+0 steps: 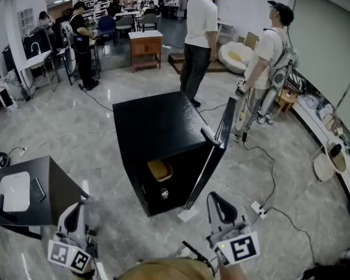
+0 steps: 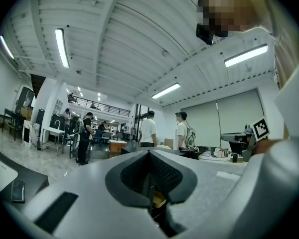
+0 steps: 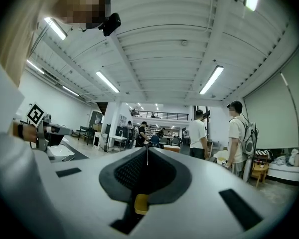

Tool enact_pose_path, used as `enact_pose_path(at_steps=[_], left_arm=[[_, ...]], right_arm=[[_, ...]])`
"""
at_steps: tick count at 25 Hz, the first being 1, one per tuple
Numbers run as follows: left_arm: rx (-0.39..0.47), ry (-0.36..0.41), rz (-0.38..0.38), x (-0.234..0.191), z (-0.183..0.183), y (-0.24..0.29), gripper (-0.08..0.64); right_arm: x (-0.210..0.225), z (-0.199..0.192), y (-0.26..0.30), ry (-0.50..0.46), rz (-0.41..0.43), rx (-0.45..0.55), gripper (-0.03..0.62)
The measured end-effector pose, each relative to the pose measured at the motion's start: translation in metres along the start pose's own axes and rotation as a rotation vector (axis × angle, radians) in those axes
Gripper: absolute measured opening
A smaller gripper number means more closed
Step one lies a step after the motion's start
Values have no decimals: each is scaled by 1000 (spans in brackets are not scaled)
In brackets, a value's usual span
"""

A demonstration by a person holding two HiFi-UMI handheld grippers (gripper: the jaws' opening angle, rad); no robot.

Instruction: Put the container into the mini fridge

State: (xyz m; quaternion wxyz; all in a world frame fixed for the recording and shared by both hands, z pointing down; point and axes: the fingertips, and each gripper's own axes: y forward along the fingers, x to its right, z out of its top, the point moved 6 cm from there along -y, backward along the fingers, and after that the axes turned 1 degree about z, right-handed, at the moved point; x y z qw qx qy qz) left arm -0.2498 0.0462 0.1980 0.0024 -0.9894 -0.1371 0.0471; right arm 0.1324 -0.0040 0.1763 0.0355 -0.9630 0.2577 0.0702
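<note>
The left gripper [image 1: 76, 207] is held low at the left of the head view, jaws pointing forward and away from the person. The left marker cube [image 1: 68, 256] is at its near end. In the left gripper view its jaws are pressed together, the dark pads meeting along a single line. The right gripper [image 1: 217, 200] is alongside at the right, well apart from the left one and pointing the same way. The right marker cube [image 1: 240, 248] faces up toward the camera. The right gripper view shows its jaws likewise closed, pad against pad.
</note>
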Motion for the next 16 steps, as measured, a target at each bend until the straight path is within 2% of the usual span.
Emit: enact_pose_path(at_steps=[5, 11, 16], left_arm=[[-8, 1, 3, 2, -1, -1, 2], [-12, 2, 0, 6, -1, 1, 2], [-11, -2, -10, 5, -3, 2, 2]], right_arm=[[0, 1, -1, 7, 6, 19, 3], [4, -5, -5, 16, 6, -19, 3], [-1, 3, 0, -5, 10, 16, 3]])
